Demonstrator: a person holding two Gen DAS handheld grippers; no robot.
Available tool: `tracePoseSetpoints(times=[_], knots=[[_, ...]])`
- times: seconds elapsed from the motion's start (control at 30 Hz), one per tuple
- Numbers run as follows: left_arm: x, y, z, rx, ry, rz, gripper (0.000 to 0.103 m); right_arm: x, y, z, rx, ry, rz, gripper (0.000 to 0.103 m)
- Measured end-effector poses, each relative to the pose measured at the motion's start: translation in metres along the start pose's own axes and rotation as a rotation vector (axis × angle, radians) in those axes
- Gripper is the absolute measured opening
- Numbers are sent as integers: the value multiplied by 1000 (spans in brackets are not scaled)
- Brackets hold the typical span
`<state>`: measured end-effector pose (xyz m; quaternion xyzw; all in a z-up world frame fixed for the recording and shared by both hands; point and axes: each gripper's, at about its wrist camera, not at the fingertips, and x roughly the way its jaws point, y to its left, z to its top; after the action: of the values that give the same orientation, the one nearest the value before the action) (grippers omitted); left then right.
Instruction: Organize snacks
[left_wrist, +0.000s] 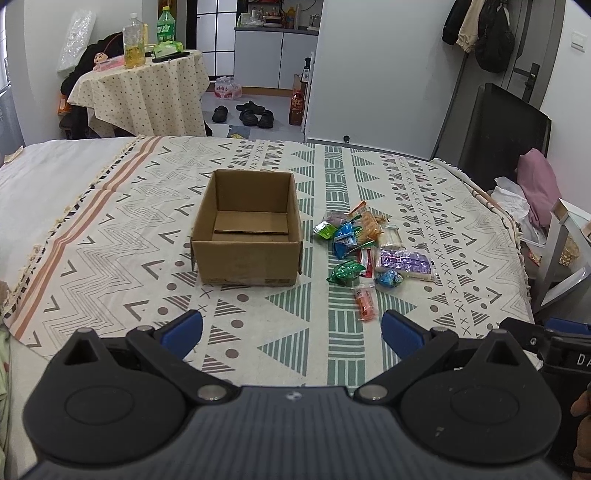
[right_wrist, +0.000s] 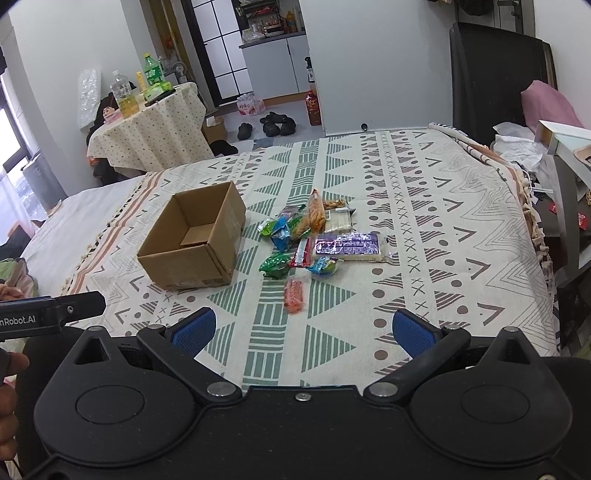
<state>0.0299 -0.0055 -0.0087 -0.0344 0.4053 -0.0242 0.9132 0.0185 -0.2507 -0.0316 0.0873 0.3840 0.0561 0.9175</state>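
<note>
The cardboard box (left_wrist: 246, 229) stands open-topped on the patterned bedspread (left_wrist: 110, 258), at about 11 o'clock from the left gripper (left_wrist: 291, 332). Nothing but a loose cardboard flap lies on its floor, so it looks like the bin meant to take the snacks, set with its mouth up for dropping things in from above.

Just beside the box, at about 1 o'clock in the left wrist view, lies the snack pile (left_wrist: 365, 243): small crinkled packets in green, blue and red, partly overlapping. The purple-labelled pack (left_wrist: 404, 263) is the largest and flattest, at the pile's right edge. The orange packet (left_wrist: 365, 300) lies a little apart on the near side, closest to both grippers, which makes it the easiest first pick in my judgement.

The left gripper hovers over the bedspread with its jaws spread wide and nothing between them. The right gripper (right_wrist: 302, 332) is likewise wide apart and empty, with the pile at its 12 o'clock and the box at 11 o'clock. Both sit back from the snacks, apparently poised to start; no packet is in the box yet, so the sorting seems to be at its very beginning.
</note>
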Motion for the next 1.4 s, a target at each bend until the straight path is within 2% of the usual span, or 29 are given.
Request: tracePoseSetpoints(times=[0.27,0.73,1.0,1.17,1.4], knots=[[27,-12,5,-6,26,-11,102,19,-23,4,43,11,13,103],[80,-32,11,-18,96,0,101,54,-49,12,14,24,46,103],[112,-41,15,-45,129,8,100,76,-71,16,71,37,75,97],[133,-50,16,-52,153,11,93,93,-86,19,137,57,105,94],[168,-62,12,-70,207,-1,79,119,-100,19,217,89,133,86]])
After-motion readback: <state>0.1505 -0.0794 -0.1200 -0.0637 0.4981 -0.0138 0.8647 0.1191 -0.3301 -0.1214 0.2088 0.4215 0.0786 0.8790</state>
